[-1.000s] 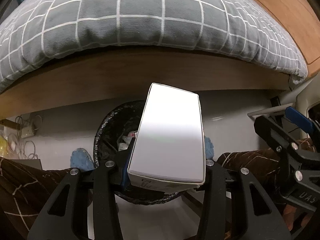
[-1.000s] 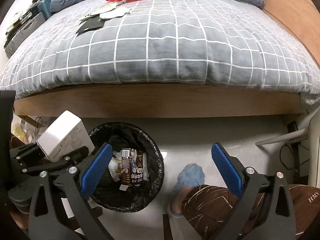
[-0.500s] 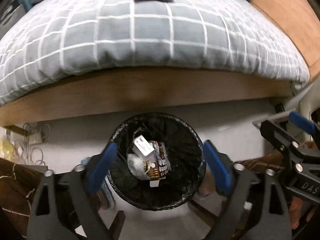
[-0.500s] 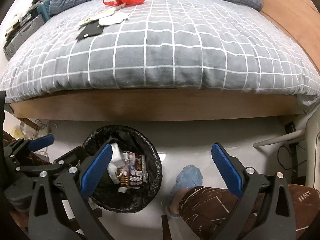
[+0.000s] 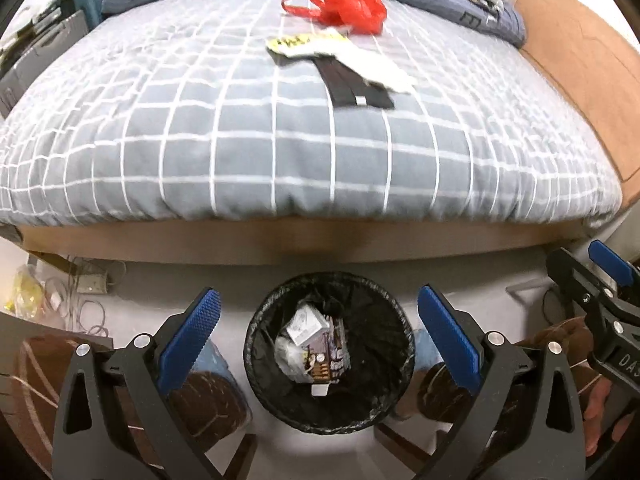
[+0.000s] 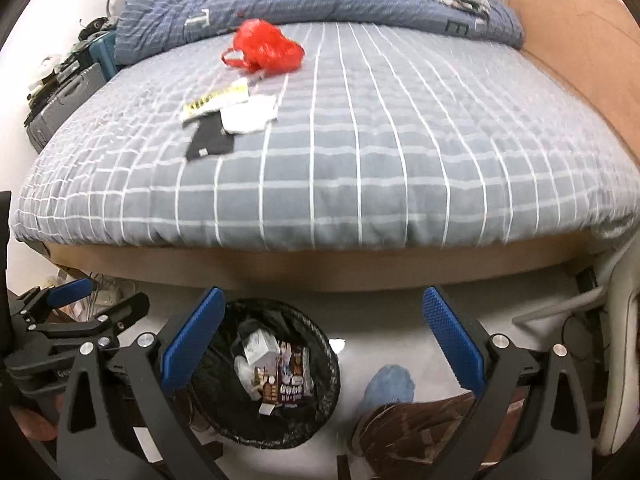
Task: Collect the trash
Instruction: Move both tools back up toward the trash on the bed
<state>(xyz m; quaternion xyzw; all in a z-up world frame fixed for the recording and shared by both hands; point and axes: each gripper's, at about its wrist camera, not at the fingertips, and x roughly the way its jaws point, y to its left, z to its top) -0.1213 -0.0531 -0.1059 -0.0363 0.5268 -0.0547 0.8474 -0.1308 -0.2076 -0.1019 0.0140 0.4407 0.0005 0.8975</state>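
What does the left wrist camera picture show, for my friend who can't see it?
The left gripper hangs over a black trash bin on the floor, its jaws opening with nothing between them. The bin holds a white box and wrappers. Beyond lies a grey checked bed with a red plastic bag and some flat packets on it.

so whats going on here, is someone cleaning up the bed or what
A person holding a gripper in each hand is clearing trash off a bed into a black-lined bin on the floor at the foot of it. The left gripper hangs over the bin with its jaws opening and nothing between them; a white box lies in the bin on other wrappers. The right gripper is open and empty too. On the grey checked blanket a red plastic bag and some flat packets are left to collect.
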